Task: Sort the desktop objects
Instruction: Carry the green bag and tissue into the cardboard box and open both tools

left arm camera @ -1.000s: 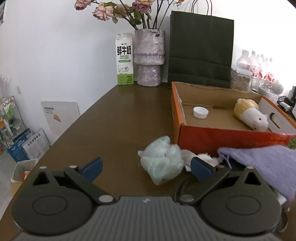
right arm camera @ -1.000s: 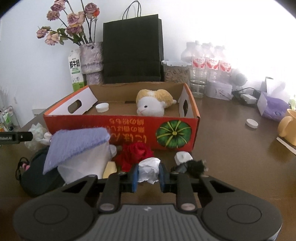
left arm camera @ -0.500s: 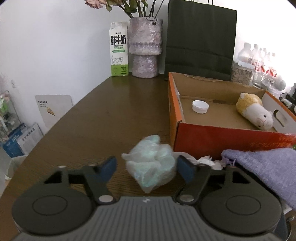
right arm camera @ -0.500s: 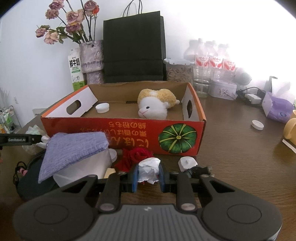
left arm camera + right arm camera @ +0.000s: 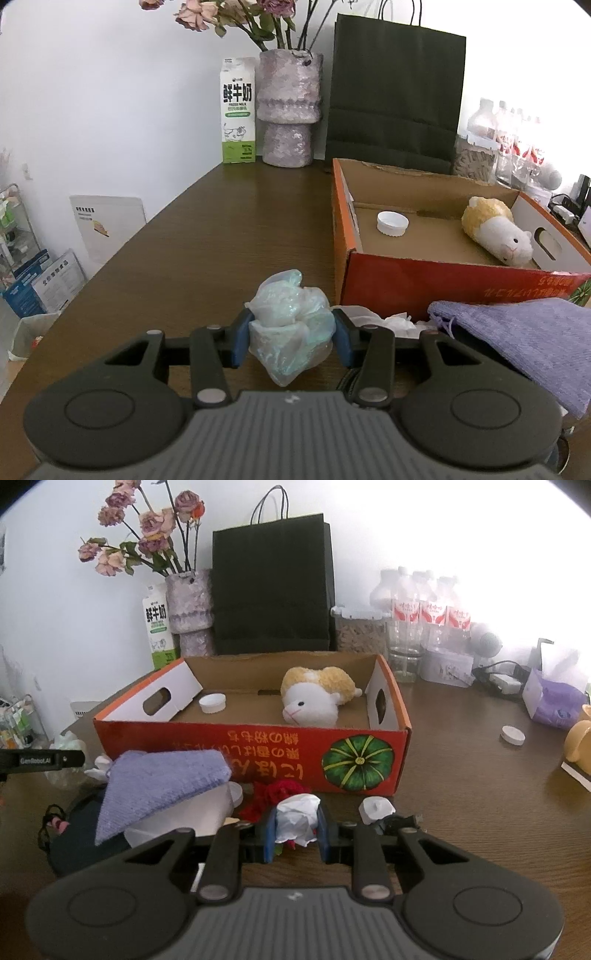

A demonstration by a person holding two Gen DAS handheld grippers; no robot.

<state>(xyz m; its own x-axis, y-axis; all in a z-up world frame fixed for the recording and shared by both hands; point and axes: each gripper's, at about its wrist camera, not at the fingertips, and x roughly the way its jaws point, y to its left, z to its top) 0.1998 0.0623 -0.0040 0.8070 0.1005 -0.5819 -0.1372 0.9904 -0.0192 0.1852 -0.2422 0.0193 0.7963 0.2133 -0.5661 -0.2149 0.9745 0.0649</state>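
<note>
Left gripper (image 5: 291,341), jaws just closing, pads pressing a crumpled plastic bag (image 5: 290,328) on the brown desk (image 5: 221,229), right gripper (image 5: 297,830) clamped on white tissue (image 5: 297,818), apparently lifted, before the orange box (image 5: 258,746).

A milk carton (image 5: 238,110) and a vase (image 5: 289,110) of dried flowers (image 5: 147,528) are standing side by side against the white wall (image 5: 110,92), with a black paper bag (image 5: 395,99) just beside them. Water bottles (image 5: 424,609) are crowding the table's (image 5: 229,229) far edge behind a jar (image 5: 360,629).
</note>
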